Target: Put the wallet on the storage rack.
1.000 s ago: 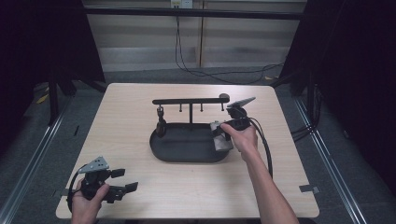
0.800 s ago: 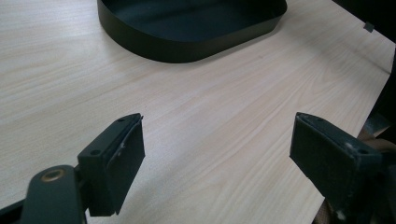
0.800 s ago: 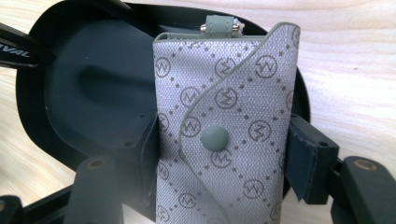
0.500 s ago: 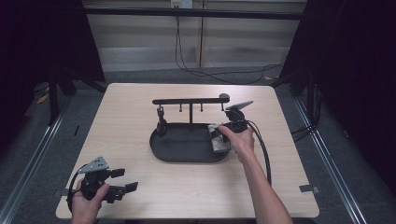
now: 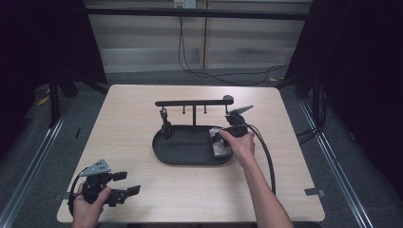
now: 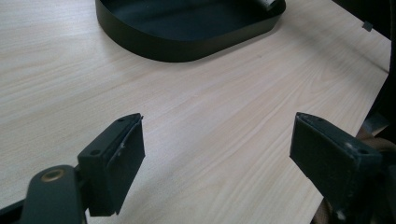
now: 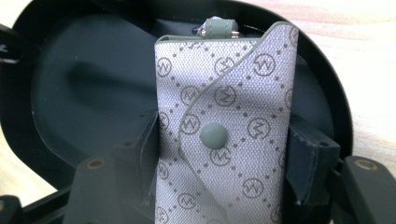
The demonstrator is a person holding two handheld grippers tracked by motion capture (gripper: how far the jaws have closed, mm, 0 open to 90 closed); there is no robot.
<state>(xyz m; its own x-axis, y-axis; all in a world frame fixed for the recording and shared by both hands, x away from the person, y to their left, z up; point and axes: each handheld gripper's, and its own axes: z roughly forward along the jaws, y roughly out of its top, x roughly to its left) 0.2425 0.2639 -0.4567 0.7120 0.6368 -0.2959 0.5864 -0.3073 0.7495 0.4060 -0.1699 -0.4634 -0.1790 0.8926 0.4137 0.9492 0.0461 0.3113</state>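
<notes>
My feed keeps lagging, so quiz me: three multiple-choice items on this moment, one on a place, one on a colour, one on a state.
1. Where does the patterned pouch lie?
A. hung from the rack's bar
B. in the black tray, at its right end
C. on bare table by the left gripper

2. What colour is the pouch's snap button?
A. red
B. grey-green
C. yellow

3. How do the left gripper's jaws stand?
A. wide apart over bare wood
B. clamped on the tray's rim
C. shut on the pouch

Answers: 1 B, the right gripper view shows the pouch lying in the tray; 2 B, the snap matches the pouch's trim; 3 A, bare table shows between them.
</notes>
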